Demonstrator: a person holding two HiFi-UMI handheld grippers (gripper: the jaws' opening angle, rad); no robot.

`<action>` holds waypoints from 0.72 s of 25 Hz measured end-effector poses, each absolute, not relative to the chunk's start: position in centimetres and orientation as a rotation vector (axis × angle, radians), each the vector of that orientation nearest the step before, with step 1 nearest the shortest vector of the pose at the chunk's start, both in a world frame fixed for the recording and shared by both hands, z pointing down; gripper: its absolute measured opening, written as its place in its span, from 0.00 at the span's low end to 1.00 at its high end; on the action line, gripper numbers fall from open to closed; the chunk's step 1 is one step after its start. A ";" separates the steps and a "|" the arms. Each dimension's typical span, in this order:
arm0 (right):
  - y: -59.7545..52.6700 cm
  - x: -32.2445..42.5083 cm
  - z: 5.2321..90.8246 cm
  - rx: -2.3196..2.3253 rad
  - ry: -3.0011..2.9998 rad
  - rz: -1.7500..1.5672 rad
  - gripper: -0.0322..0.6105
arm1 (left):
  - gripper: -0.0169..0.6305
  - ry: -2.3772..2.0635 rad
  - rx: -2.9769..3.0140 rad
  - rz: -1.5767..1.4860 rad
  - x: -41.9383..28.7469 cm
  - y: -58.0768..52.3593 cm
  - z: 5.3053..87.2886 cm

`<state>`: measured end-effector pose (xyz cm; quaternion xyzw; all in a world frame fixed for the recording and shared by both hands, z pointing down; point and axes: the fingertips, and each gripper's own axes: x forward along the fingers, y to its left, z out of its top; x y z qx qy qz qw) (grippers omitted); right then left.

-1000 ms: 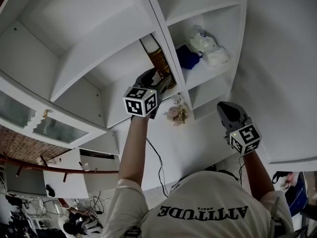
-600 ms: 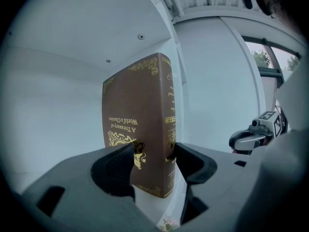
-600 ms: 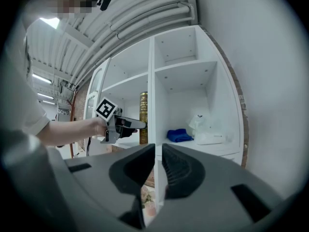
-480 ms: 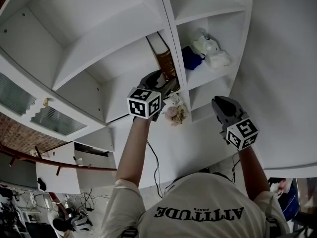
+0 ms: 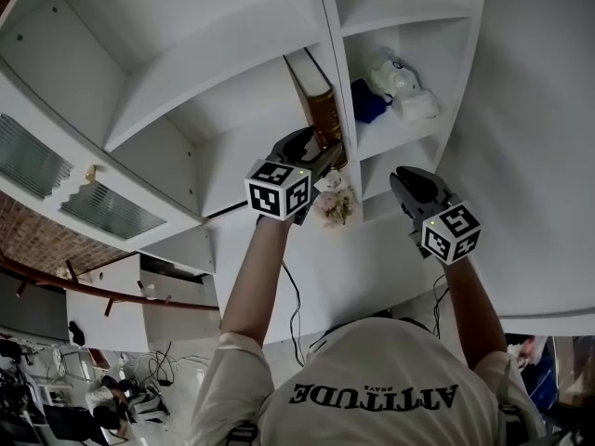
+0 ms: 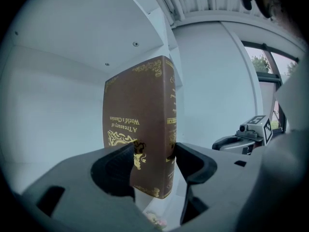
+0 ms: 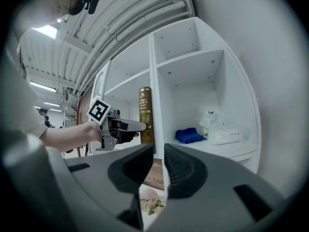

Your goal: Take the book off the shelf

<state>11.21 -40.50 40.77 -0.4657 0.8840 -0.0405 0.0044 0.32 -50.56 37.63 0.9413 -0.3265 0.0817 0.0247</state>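
Note:
A brown book [image 5: 322, 108] with gold print stands upright in a white shelf compartment, against the vertical divider [image 5: 327, 35]. My left gripper [image 5: 321, 158] is shut on the book's lower part. In the left gripper view both pads press on the book [image 6: 140, 120], one on the cover and one at the spine, with the left gripper [image 6: 154, 157] level. My right gripper [image 5: 403, 180] hangs to the right, in front of the neighbouring compartment, shut with nothing between its pads. From the right gripper view [image 7: 158, 162] I see the book [image 7: 145, 114] and the left gripper [image 7: 126, 125] holding it.
In the compartment to the right lie a blue cloth [image 5: 364, 100] and a white plastic bag [image 5: 402, 93]. A small bunch of pale flowers [image 5: 333, 203] sits below the book's shelf. White shelf boards and a white wall surround both grippers.
My right gripper has risen and come closer to the shelf front. The left gripper keeps its hold on the book and has shifted a little with it.

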 end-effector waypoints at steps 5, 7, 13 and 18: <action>-41.2 10.0 41.0 -1.421 2.793 -0.151 0.25 | 0.46 -0.996 2.900 0.229 0.4 -49.9 37.6; -41.5 9.4 40.8 -1.404 2.800 -0.144 0.25 | 0.46 -0.995 2.894 0.220 0.4 -49.7 37.6; -42.1 6.8 40.1 -1.342 2.838 -0.118 0.29 | 0.47 -0.965 2.892 0.199 0.5 -48.6 37.5; -42.9 4.7 40.7 -1.340 2.873 -0.105 0.33 | 0.47 -0.952 2.883 0.188 0.6 -48.3 37.4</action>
